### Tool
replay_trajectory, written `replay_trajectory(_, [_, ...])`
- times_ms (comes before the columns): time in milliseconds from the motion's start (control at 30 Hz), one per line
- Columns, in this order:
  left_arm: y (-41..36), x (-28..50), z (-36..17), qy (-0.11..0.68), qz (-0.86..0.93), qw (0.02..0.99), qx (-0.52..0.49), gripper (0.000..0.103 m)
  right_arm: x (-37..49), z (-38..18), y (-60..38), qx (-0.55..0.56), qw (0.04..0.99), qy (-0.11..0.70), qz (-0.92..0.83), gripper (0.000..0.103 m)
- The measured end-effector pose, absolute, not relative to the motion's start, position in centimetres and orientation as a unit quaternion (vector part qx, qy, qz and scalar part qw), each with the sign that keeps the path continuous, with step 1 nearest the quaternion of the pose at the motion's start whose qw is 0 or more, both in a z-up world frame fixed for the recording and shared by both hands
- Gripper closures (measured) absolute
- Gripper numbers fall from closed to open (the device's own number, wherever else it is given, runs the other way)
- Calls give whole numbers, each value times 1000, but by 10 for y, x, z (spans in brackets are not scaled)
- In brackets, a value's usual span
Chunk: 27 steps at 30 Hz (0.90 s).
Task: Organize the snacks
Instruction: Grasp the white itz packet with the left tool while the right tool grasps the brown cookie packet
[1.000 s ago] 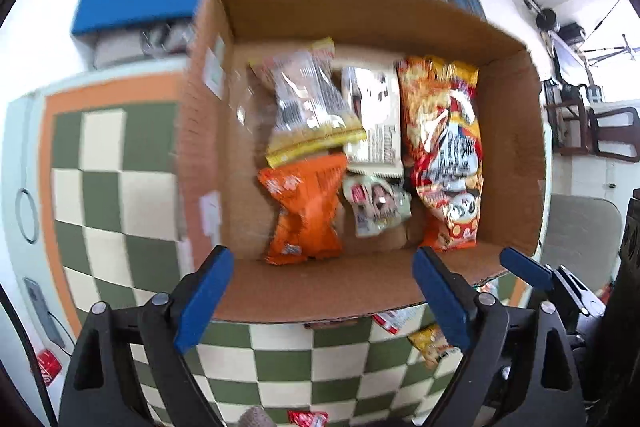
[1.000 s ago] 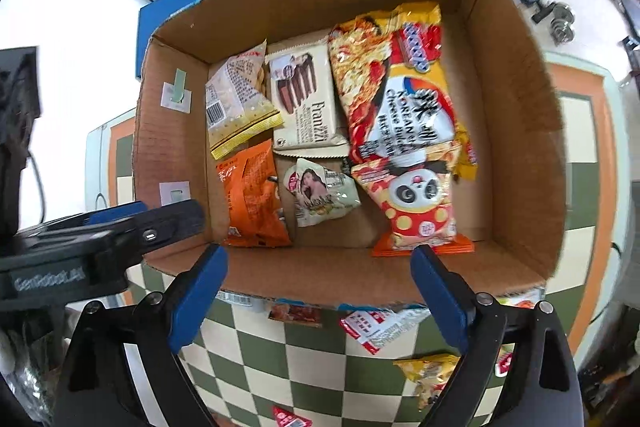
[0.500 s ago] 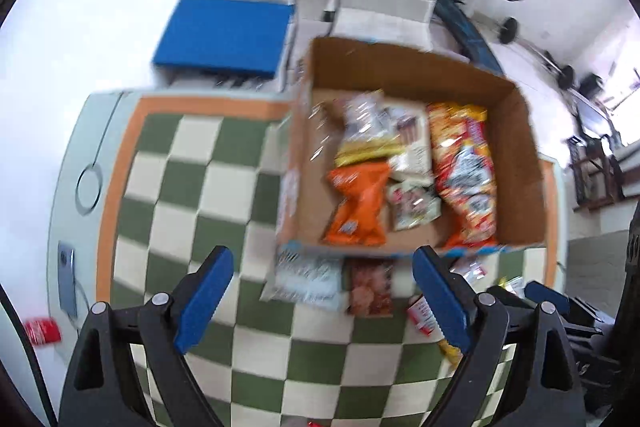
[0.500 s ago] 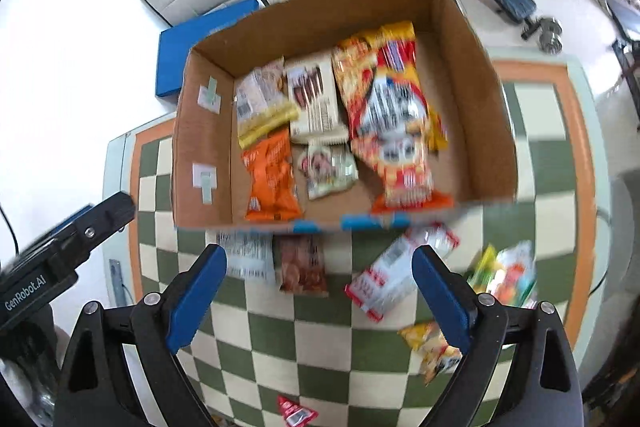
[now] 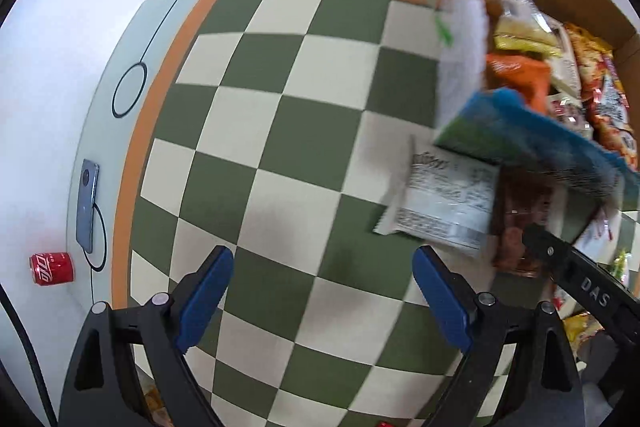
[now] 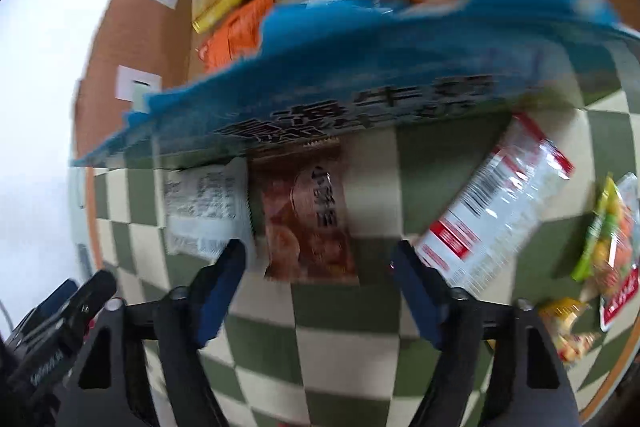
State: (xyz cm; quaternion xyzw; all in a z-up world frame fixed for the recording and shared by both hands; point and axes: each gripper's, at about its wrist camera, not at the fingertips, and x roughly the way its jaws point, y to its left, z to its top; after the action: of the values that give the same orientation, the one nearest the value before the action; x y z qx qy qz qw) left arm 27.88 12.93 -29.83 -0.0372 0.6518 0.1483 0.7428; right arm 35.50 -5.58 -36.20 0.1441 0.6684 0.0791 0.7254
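Both open, empty grippers drop from above the brown cardboard box (image 6: pixel 132 39) to the checkered table before it, right gripper (image 6: pixel 316 291) now straddling the brown cookie packet (image 6: pixel 308 219) just outside the box's front wall, left gripper (image 5: pixel 320 299) idle over bare table; next: close, lift into box.

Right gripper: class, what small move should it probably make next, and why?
Probably ease the right gripper down and close on the brown snack packet. Its jaws are open and empty, the packet lies between them on the checkered table, still outside the cardboard box.
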Motion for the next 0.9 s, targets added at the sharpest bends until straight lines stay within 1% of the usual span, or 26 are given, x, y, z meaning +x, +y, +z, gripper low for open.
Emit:
replay_trajectory(100, [138,280,-307,656,151,738,-44,11,358,-376,-39,121,737,661,69,28])
replay_trajectory(133, [140,280,-308,656,150,738,-47,11,359,-379,-34,110,739,662,66,26])
replay_trajectory(200, [140,283,-310,657,143,739,-49,11,357,-379,-21,83,753,649,68,28])
replay_trajectory(267, [137,287,-313,661,130,737,-52,11,353,-381,-8,38,757,649,64,34])
replay_trajectory(300, [135,290,-315,665,122,735,-56,11,351,-381,-5,20,760,647,60,42])
replay_trajectory(367, [127,297,-318,670,102,733,-60,11,344,-381,-6,1,763,643,63,42])
replay_trajectory(467, [111,308,-326,678,77,729,-54,11,334,-383,-22,7,756,653,54,43])
replay_trajectory(633, [84,326,-346,698,33,713,-50,11,323,-387,-63,70,730,678,44,42])
replay_trajectory(667, [80,330,-351,701,30,711,-44,11,322,-389,-70,90,723,684,39,41])
replay_trajectory(733, [73,336,-362,711,29,702,-28,11,322,-391,-76,107,715,690,41,36])
replay_trajectory(767, [71,339,-367,715,28,698,-26,11,322,-392,-77,112,712,692,40,35])
replay_trajectory(900, [63,345,-378,717,20,697,-11,11,327,-392,-87,118,711,692,36,34])
